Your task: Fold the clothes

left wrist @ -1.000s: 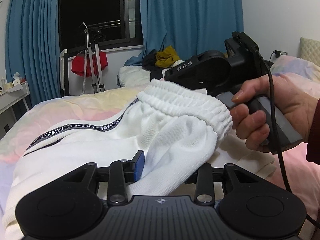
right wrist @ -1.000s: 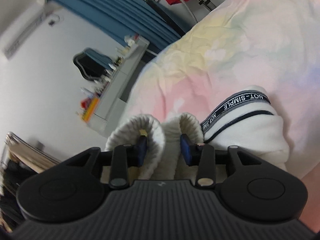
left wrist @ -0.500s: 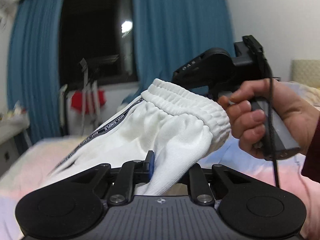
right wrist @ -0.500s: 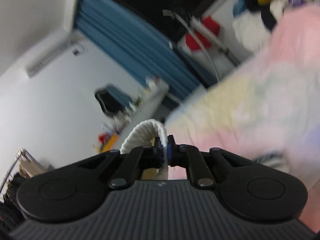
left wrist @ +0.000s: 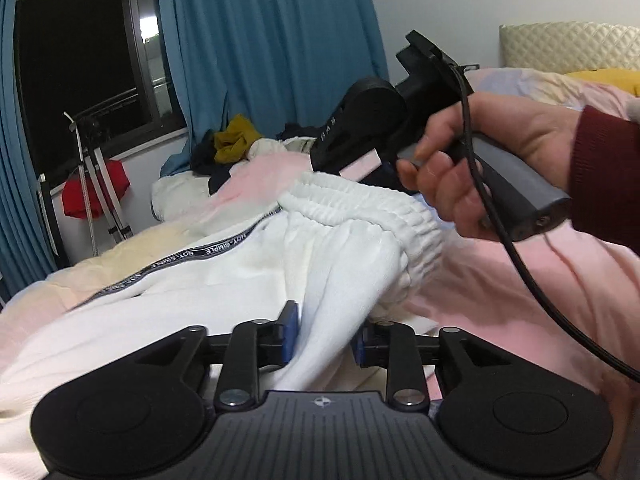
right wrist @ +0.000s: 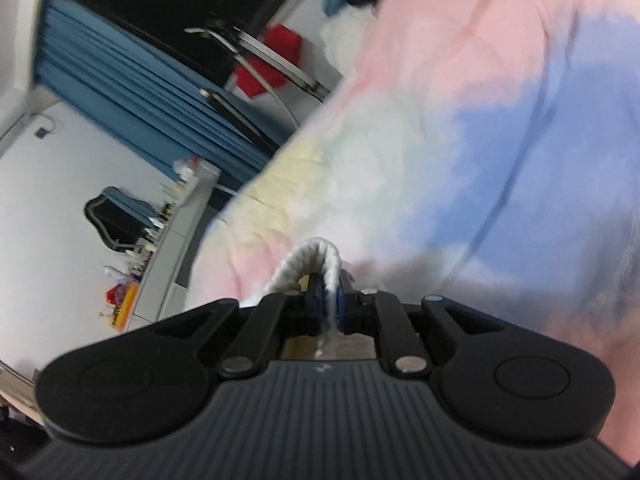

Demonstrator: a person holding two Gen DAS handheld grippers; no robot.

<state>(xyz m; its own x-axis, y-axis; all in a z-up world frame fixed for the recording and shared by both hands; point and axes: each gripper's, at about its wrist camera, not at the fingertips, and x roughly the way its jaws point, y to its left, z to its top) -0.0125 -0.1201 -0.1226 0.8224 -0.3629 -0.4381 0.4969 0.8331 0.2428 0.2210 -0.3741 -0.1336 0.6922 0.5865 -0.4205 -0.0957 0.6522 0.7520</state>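
Observation:
White track pants (left wrist: 248, 272) with a black lettered side stripe lie on the pastel bedspread (left wrist: 500, 292). Their ribbed elastic waistband (left wrist: 372, 208) is lifted at the right. My left gripper (left wrist: 325, 334) has its jaws apart around a thick fold of the white fabric, the pads touching its sides. My right gripper (right wrist: 328, 305) is shut on the waistband (right wrist: 316, 256), which loops up over its fingers. In the left wrist view the right gripper's body (left wrist: 376, 128) and the hand holding it sit just behind the waistband.
A pile of clothes (left wrist: 236, 148) lies at the far end of the bed. A drying rack with a red item (left wrist: 94, 192) stands by the window and blue curtains (left wrist: 260, 52). A white desk (right wrist: 176, 216) stands along the wall.
Both grippers have come down with the pants from a raised position toward the bed. The left jaws stand wider around the fabric than half a second ago. The right grip is unchanged.

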